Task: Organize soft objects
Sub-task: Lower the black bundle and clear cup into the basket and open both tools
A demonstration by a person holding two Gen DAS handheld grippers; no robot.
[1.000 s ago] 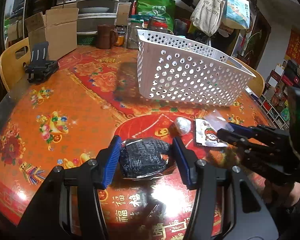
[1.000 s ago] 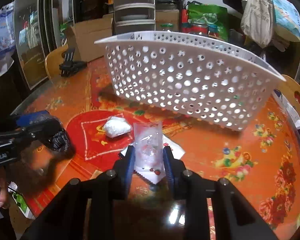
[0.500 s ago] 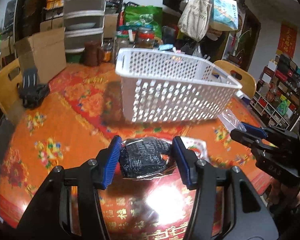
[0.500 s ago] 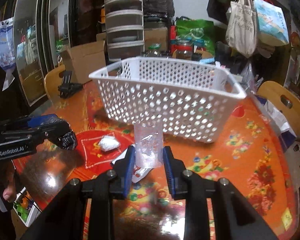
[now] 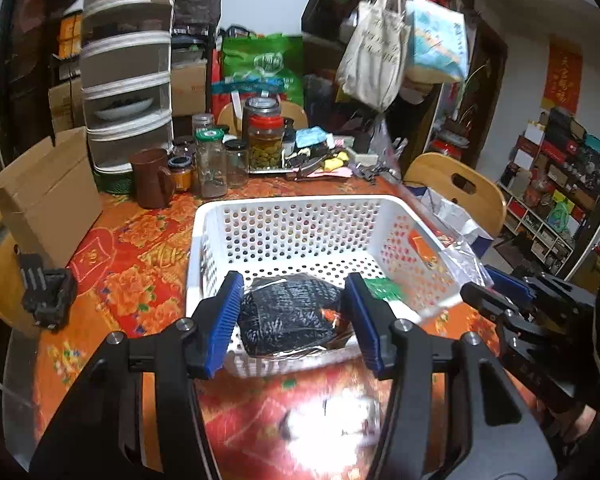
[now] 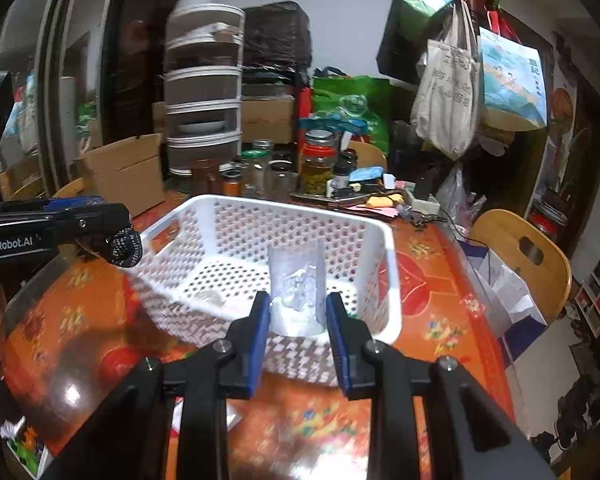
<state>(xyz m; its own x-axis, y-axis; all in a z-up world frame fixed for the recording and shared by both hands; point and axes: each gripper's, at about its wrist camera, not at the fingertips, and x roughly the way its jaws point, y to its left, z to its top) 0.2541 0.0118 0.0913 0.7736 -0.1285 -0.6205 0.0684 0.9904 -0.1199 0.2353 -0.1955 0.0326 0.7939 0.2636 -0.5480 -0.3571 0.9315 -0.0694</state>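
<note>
My left gripper (image 5: 294,320) is shut on a black knitted bundle in clear wrap (image 5: 290,314) and holds it above the near edge of the white perforated basket (image 5: 208,216). My right gripper (image 6: 298,320) is shut on a clear plastic packet (image 6: 298,280) and holds it upright over the basket's near rim (image 6: 392,264). The left gripper with its black bundle (image 6: 124,246) shows at the left of the right wrist view. The right gripper (image 5: 496,288) with its clear packet (image 5: 460,256) shows at the right of the left wrist view.
The round table (image 5: 140,248) has a red-orange floral cover. Jars (image 5: 264,140), a brown mug (image 5: 152,178) and a cardboard box (image 5: 44,200) stand behind the basket. A black phone stand (image 5: 46,294) sits left. Wooden chairs (image 6: 520,256) ring the table.
Both grippers have risen from the table with their objects and moved forward over the basket. The basket, seen from the side before, is now seen from above.
</note>
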